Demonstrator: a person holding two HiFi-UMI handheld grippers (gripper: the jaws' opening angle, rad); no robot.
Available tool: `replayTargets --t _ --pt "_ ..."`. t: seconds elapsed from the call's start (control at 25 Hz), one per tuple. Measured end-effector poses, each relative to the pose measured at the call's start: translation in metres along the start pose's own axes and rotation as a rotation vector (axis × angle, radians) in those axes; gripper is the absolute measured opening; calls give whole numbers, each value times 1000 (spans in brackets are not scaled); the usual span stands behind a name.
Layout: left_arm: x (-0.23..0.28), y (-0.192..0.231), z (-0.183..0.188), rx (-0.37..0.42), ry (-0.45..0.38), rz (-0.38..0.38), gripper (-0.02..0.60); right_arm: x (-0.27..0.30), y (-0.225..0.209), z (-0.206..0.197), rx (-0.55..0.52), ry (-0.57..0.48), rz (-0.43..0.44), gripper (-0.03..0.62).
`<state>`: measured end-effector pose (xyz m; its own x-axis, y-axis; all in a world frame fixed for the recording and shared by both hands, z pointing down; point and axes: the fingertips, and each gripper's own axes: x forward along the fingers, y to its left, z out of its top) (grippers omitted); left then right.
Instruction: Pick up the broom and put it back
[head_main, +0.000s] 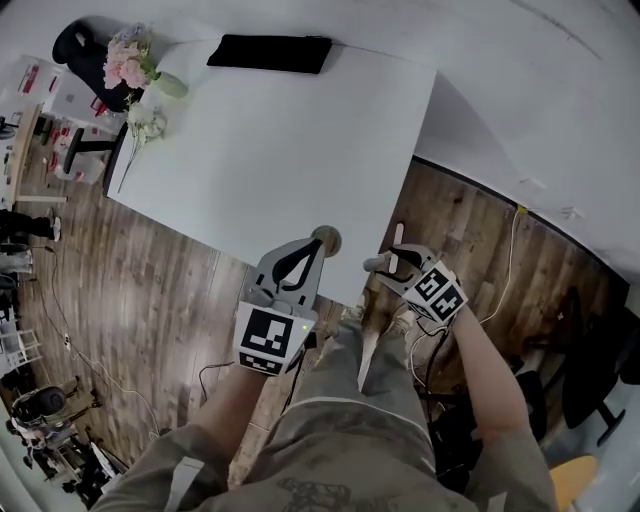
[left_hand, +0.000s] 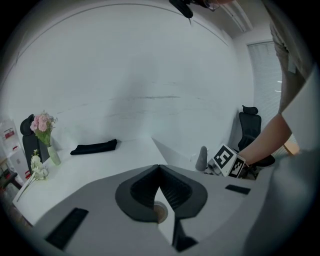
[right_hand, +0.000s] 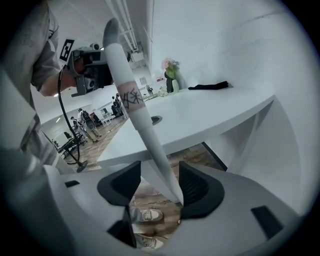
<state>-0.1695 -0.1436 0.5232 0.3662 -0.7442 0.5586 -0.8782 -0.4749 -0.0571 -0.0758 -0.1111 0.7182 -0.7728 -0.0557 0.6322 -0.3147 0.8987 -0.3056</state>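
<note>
Broom handle (right_hand: 134, 102): 1 seen; white pole w/ grey cap at top, bristle end not in view. It is stood steeply by the near edge of the table (head_main: 280, 150), top close to the cam, lower part running down to the wood floor (head_main: 150, 290) btwn the R jaws.
R gripper (right_hand: 160, 167): jaws apart. Pole is seen close against the R-side pad w/ a clear gap on the other side, so it is not clamped.
L gripper (left_hand: 159, 169): jaws closed tip to tip, nothing held. It is hung over the table's near edge, just beside the R gripper.
Step (judged): grasp being lined up; lift + return not yet done.
Risk 1: pole sits off-centre, so on closing it may be shoved sideways and pivot out, then tip to the floor.
Risk 2: weak or low pinch on a long pole means the top could swing into the table edge or the head rig.
Risk 3: no storage spot is shown, so the carry path can't be judged.
Count, grippers: 2.
Count, table: 1, w/ 1 grommet (head_main: 326, 238).
Count, on table: 1 black cloth (head_main: 270, 52), 1 vase of pink flowers (head_main: 135, 62), 1 bunch of white flowers (head_main: 145, 122).
Count, shoes (right_hand: 150, 215): 2, seen below the R jaws.
</note>
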Motion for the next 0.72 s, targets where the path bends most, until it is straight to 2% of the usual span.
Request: replayTargets --t 0.16,0.32,0.44,0.6,0.72 --pt "-1 0 -11 -6 17 7 17 17 -1 -5 -45 18 9 232" --pt "-6 -1 -20 -12 33 14 17 23 -3 -4 -74 14 -15 137" --pt "-8 -2 -23 -12 39 18 17 21 -5 -3 -96 13 -40 125" --pt "-11 -6 -22 -5 32 11 17 6 -15 -15 -97 46 -143 110" --pt "-14 -12 -17 5 17 3 17 -18 -25 -24 -29 47 -244 107"
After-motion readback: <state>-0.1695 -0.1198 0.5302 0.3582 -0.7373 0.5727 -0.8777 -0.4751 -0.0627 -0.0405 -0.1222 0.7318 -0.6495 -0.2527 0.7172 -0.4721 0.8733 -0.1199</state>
